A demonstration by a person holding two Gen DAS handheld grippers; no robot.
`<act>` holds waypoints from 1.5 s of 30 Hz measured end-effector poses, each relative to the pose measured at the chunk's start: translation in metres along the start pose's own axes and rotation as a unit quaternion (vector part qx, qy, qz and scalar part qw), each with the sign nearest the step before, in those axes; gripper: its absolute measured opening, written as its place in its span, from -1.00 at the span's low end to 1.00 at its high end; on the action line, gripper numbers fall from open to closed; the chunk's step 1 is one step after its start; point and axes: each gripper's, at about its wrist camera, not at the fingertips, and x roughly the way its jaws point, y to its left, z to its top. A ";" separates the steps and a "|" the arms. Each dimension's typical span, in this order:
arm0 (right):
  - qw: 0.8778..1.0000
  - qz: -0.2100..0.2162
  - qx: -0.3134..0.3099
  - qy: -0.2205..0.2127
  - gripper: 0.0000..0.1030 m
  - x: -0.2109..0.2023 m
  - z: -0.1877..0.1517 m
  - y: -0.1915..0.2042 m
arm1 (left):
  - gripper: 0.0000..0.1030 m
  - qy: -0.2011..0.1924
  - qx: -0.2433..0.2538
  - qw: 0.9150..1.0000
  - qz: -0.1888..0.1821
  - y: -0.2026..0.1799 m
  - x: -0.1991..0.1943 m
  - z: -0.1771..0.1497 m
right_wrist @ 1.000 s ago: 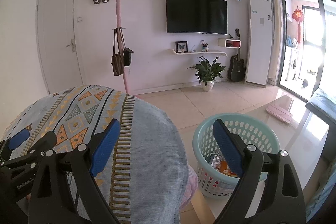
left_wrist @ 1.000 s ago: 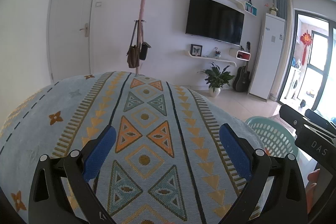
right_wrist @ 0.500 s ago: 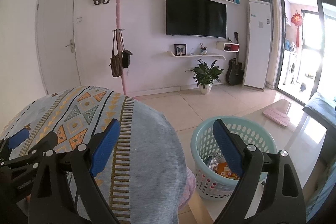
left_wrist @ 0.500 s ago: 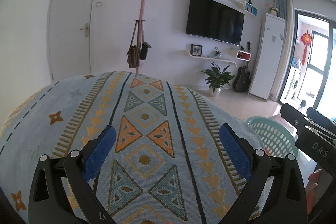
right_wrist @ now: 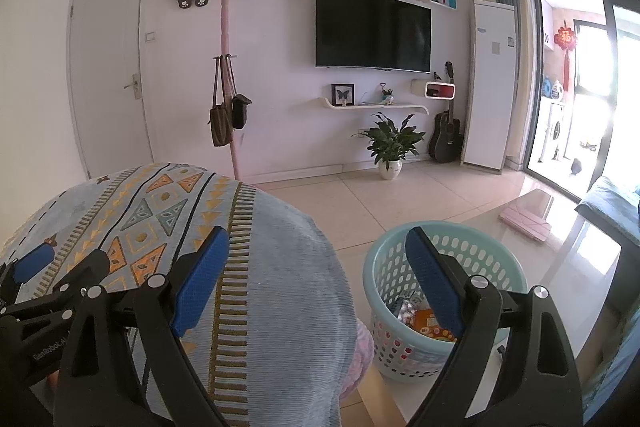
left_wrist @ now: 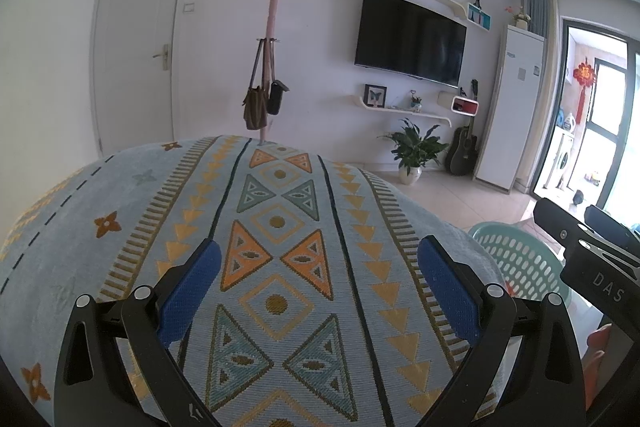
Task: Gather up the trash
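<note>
Both wrist cameras look forward between their jaws, tilted slightly down, close over the patterned cover (left_wrist: 276,259); both share the television (right_wrist: 373,31) wall beyond.

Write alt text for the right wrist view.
An open, empty right hand-held gripper points over a patterned blue cushion and a mint laundry basket holding wrappers. Behind are a wall-mounted TV, coat stand and potted plant.

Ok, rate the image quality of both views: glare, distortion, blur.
Left wrist: sharp, strong fisheye bending, black corners, balcony door slightly overexposed. Right wrist: same bending, sunlight blows out the door and glares off the floor; basket stays clear.
</note>
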 end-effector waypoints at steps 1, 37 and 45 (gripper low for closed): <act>1.000 0.000 0.000 0.000 0.66 0.000 0.000 0.000 | 0.85 0.000 0.000 1.000 0.000 0.000 0.000 0.000; 1.000 0.008 -0.005 0.005 0.66 -0.005 -0.004 0.003 | 0.85 -0.007 0.008 1.000 0.015 -0.011 -0.016 -0.002; 1.000 0.009 -0.006 0.005 0.66 -0.006 -0.002 0.003 | 0.85 -0.004 0.018 0.999 0.028 -0.013 -0.019 0.001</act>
